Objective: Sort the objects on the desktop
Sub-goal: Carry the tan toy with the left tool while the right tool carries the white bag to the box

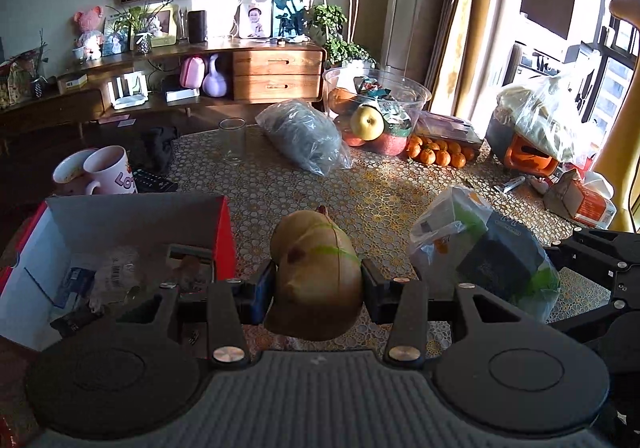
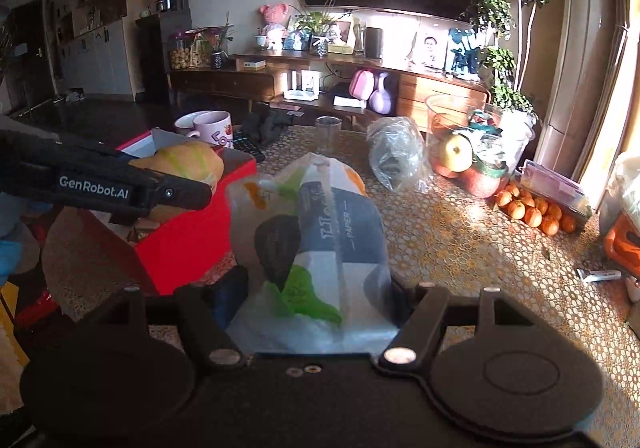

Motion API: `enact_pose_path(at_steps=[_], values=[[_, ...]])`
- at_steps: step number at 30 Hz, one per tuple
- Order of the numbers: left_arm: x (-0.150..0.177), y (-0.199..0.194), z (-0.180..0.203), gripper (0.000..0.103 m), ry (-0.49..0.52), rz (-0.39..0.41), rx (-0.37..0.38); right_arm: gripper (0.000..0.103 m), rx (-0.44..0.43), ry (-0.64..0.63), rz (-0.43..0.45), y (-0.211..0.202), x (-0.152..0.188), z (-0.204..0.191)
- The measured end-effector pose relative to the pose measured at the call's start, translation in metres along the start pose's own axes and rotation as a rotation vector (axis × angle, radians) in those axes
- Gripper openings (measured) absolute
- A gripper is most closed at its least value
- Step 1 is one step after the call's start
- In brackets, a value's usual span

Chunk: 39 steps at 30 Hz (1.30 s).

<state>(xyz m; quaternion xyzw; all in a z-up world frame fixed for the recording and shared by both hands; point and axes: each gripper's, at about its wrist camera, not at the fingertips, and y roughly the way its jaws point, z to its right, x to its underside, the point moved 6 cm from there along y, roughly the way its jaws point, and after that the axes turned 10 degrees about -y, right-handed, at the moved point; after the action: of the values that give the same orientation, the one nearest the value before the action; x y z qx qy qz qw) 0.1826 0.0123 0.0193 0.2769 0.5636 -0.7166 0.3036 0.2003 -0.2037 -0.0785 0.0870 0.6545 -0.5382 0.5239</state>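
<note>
My left gripper (image 1: 318, 282) is shut on a tan, squash-like fruit with green stripes (image 1: 316, 272), held above the table beside the open red box (image 1: 224, 232). The right wrist view shows the same fruit (image 2: 188, 164) over the red box (image 2: 192, 244), pinched by the left gripper (image 2: 176, 192). My right gripper (image 2: 316, 298) is shut on a clear plastic bag holding paper tissue packs (image 2: 316, 236). In the left wrist view that bag (image 1: 480, 248) hangs at the right, with the right gripper's fingers (image 1: 592, 260) behind it.
The patterned table (image 1: 380, 192) carries a glass (image 1: 232, 140), a grey plastic bag (image 1: 304, 136), a clear fruit bowl (image 1: 376, 108), several small oranges (image 1: 440, 154), two mugs (image 1: 108, 168), a remote (image 1: 154, 180) and bags at the right (image 1: 548, 120). The red box holds small packets.
</note>
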Motion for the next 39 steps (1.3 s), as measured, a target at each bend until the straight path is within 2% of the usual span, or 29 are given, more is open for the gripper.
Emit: enact_pose_path(at_steps=[15, 27, 39], values=[[-0.009, -0.012, -0.101, 0.044, -0.039, 0.007, -0.115, 0.070, -0.128, -0.138, -0.025, 0.053, -0.058, -0.077], [-0.019, 0.006, -0.160, 0.044, -0.067, -0.021, -0.190, 0.070, -0.176, -0.195, -0.069, 0.099, -0.089, -0.109], [-0.027, 0.033, -0.209, 0.044, -0.053, -0.054, -0.273, 0.070, -0.178, -0.237, -0.101, 0.142, -0.107, -0.128]])
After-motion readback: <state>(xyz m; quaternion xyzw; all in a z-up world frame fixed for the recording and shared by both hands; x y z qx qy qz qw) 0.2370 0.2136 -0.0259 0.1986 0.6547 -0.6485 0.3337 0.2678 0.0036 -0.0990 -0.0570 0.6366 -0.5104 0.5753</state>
